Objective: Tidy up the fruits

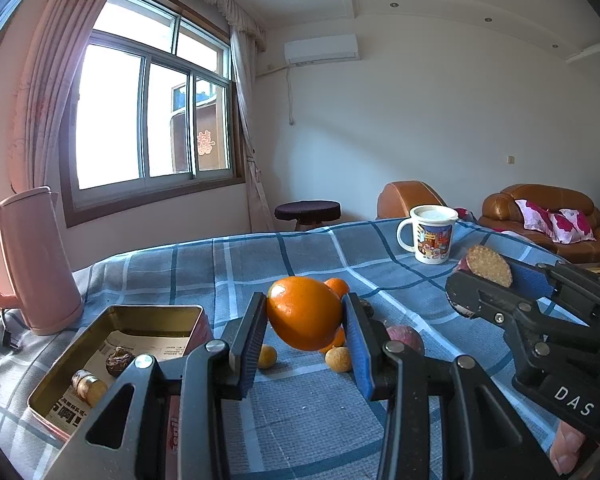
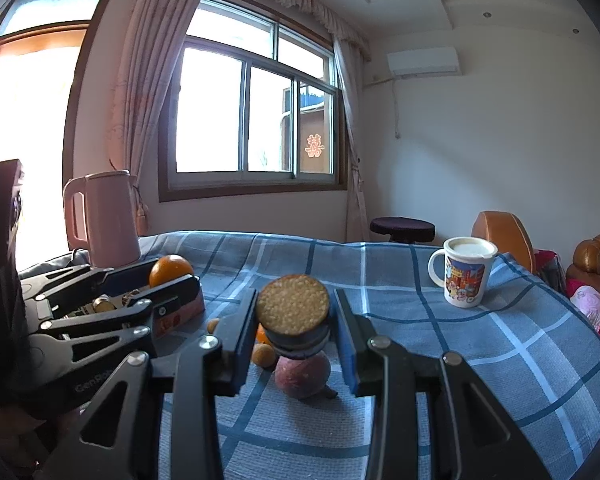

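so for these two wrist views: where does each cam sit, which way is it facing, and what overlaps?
Left wrist: on the left gripper, looking along its fingers at the held orange, open tin at left; right gripper at right edge.
Right wrist: on the right gripper, facing the held cut purple fruit; left gripper at left edge.
Shared: window, pink kettle, cartoon mug, blue plaid cloth, each other's gripper.

Home living room: leather sofa (image 1: 540, 208), curtained window (image 1: 156, 120), wall air-conditioner (image 1: 321, 48).
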{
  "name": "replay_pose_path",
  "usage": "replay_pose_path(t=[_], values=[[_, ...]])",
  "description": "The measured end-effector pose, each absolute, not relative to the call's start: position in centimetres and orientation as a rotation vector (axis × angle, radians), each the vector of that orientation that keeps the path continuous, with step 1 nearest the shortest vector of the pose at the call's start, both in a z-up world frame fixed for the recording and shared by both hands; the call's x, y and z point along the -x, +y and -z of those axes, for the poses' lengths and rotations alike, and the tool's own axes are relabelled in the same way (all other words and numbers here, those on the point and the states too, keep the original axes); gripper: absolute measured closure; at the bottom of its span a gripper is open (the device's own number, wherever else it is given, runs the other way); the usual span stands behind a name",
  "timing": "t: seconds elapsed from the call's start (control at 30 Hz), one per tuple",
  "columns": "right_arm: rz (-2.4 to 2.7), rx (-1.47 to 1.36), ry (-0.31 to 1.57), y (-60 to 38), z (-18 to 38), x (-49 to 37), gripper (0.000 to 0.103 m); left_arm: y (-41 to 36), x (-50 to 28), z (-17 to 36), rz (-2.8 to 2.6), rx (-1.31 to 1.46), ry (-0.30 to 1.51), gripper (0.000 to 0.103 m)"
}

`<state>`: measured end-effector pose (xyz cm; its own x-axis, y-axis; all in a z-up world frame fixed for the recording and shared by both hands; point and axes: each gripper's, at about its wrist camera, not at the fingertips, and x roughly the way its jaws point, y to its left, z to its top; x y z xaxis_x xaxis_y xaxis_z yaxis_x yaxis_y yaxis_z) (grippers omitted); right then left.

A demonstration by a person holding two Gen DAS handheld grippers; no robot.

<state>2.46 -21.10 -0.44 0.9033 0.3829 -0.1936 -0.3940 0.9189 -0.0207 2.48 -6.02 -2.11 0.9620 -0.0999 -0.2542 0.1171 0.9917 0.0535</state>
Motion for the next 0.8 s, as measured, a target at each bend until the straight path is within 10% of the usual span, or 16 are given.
replay_pose_path(t=[0.8], values=[[-0.432, 0.093, 0.230, -19.7, 0.6, -3.6, 0.064, -4.5, -2.8, 1.8, 0.082, -0.044, 0.287, 0.063]])
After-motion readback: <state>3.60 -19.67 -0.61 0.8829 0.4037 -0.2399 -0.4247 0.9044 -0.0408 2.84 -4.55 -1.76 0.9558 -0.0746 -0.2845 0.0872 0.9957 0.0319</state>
